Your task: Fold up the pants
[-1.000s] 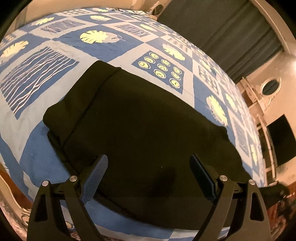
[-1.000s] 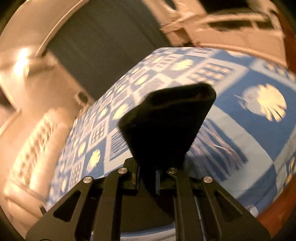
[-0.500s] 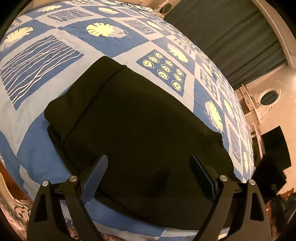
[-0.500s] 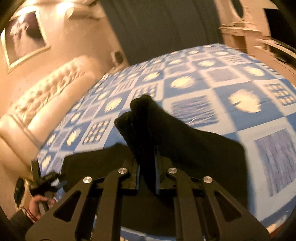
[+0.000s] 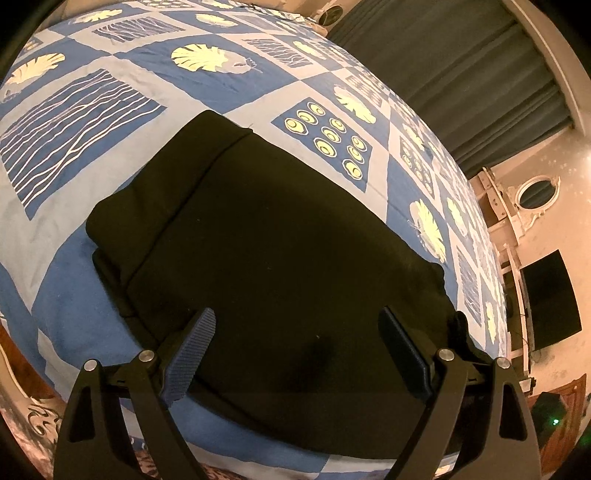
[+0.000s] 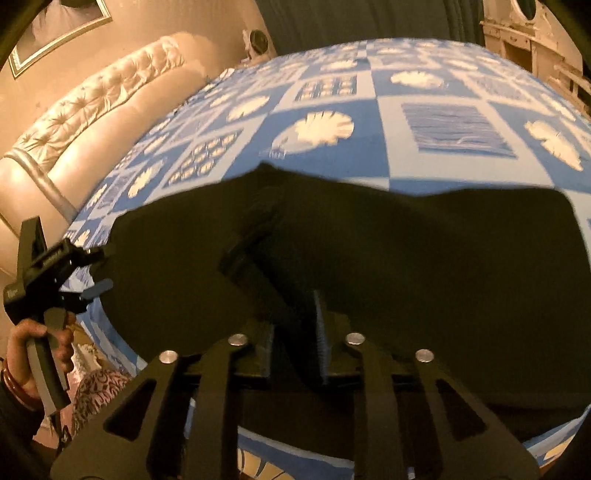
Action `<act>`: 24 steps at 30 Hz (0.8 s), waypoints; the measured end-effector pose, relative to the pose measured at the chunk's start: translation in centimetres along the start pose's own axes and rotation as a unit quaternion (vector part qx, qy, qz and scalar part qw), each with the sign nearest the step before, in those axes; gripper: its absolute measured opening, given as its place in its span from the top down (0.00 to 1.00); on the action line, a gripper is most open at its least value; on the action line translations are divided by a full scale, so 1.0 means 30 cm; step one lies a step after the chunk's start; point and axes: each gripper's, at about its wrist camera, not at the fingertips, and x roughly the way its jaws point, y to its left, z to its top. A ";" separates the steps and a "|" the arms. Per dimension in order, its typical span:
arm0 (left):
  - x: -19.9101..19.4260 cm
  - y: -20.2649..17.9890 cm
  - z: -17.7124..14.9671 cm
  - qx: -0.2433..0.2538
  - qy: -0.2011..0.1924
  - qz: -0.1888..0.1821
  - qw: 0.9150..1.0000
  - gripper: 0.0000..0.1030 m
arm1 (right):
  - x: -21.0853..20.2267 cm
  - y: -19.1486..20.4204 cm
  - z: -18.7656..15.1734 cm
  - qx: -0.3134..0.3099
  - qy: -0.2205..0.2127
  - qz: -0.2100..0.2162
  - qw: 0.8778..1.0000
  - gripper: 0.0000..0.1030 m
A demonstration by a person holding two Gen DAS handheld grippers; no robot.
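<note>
Pants of soft black fabric (image 6: 424, 266) sit pinched in my right gripper (image 6: 295, 332), mid-fold over the layers ahead. My left gripper (image 5: 295, 354) hovers spread above them; next I lay the flap flat and let go.

Black pants (image 5: 280, 236) lie folded on the bed.

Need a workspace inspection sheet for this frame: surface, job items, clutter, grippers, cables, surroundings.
Surface: bed with blue patchwork bedspread, leaf and wave prints.
Job's things: black pants lying folded on the bedspread; one flap lifted in the right wrist view.
Clutter: nothing seen on the bedspread.
Grippers: left gripper open above the pants' near edge, empty; right gripper shut on a pants fold.
Cables: nothing seen.
Surroundings: tufted headboard, dark curtain, oval mirror, dark screen, framed picture.
</note>
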 end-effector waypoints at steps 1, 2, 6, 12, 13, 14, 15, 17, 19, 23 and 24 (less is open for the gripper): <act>0.000 -0.001 -0.001 0.001 0.000 0.001 1.000 0.14 | 0.004 0.001 -0.007 0.002 0.005 0.003 1.000 0.72; 0.001 -0.003 -0.003 0.002 0.000 0.001 1.000 0.14 | 0.007 0.002 -0.012 0.004 0.011 0.009 1.000 0.61; 0.001 -0.003 -0.004 0.004 0.000 0.002 1.000 0.14 | 0.011 0.053 -0.048 -0.030 0.040 0.029 0.998 0.37; 0.005 -0.011 -0.007 0.016 -0.001 0.007 1.000 0.14 | -0.044 0.137 -0.105 -0.076 0.103 0.116 0.985 0.29; 0.006 -0.014 -0.008 0.019 -0.001 0.009 1.000 0.14 | -0.061 0.146 -0.115 -0.087 0.108 0.121 0.983 0.29; 0.006 -0.015 -0.009 0.022 -0.002 0.010 1.000 0.14 | -0.083 0.150 -0.121 -0.097 0.105 0.119 0.983 0.29; 0.007 -0.016 -0.008 0.022 -0.002 0.010 1.000 0.14 | -0.119 0.144 -0.126 -0.103 0.100 0.120 0.982 0.29; 0.007 -0.016 -0.009 0.021 -0.002 0.009 1.000 0.14 | -0.193 0.083 -0.112 -0.079 0.086 0.132 0.984 0.29; 0.006 -0.017 -0.009 0.022 -0.004 0.009 1.000 0.14 | -0.266 -0.026 -0.080 -0.020 0.063 0.149 0.987 0.29; -0.006 -0.019 -0.008 0.018 -0.013 0.001 1.000 0.14 | -0.419 -0.391 -0.048 0.168 -0.020 0.138 0.976 0.23; -0.008 -0.021 -0.007 0.017 -0.015 -0.003 1.000 0.14 | -0.440 -0.475 -0.065 0.215 -0.036 0.128 0.967 0.23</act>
